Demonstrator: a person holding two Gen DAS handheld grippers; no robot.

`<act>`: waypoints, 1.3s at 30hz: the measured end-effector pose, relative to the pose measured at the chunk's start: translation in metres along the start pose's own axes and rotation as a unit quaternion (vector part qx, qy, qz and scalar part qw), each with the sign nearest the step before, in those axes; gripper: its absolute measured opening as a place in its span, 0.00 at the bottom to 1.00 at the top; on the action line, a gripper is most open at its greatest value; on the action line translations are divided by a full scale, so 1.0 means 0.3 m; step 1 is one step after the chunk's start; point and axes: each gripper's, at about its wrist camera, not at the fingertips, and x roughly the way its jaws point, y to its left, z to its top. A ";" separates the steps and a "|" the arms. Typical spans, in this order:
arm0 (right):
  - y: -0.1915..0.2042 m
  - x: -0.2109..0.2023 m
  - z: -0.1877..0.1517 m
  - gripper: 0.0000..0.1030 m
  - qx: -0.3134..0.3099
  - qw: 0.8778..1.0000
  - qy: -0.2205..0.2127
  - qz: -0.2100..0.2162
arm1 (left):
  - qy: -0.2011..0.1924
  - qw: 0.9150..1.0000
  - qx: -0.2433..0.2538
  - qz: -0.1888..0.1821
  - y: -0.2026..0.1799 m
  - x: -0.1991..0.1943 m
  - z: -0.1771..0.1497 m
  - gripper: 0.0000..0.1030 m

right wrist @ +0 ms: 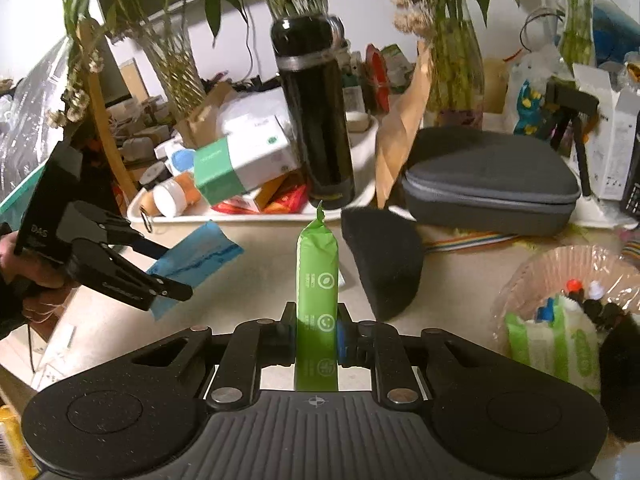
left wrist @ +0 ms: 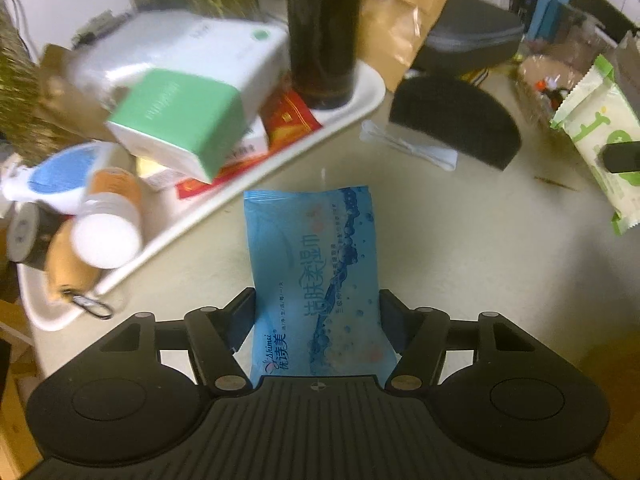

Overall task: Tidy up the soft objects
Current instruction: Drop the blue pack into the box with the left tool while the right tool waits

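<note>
Left wrist view: left tongs (left wrist: 318,320) gripped the blue wet-wipe pack (left wrist: 316,276) over the bench (left wrist: 460,240).
Right wrist view: right tongs (right wrist: 316,330) pinched the green wipe pack (right wrist: 317,276) edge-on.

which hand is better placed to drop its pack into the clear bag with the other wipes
Right, likely. The right gripper grips the green pack, and the clear bag holding a similar green-and-white pack sits just to its right. The left gripper, gripping the blue pack, is over by the white tray.
</note>
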 end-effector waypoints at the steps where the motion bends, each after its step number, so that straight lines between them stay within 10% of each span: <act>1: 0.006 -0.017 0.005 0.20 -0.001 1.000 0.000 0.003 | -0.006 1.000 -0.001 0.003 0.002 -0.024 -0.003 0.62; 22: 0.282 -0.397 0.054 0.20 -0.111 0.992 0.002 0.054 | -0.128 0.990 -0.036 0.040 -0.102 -0.589 -0.187 0.62; 39: 0.389 -0.582 -0.025 0.20 -0.133 0.989 0.002 0.066 | -0.135 0.987 -0.072 0.059 -0.297 -0.843 -0.388 0.62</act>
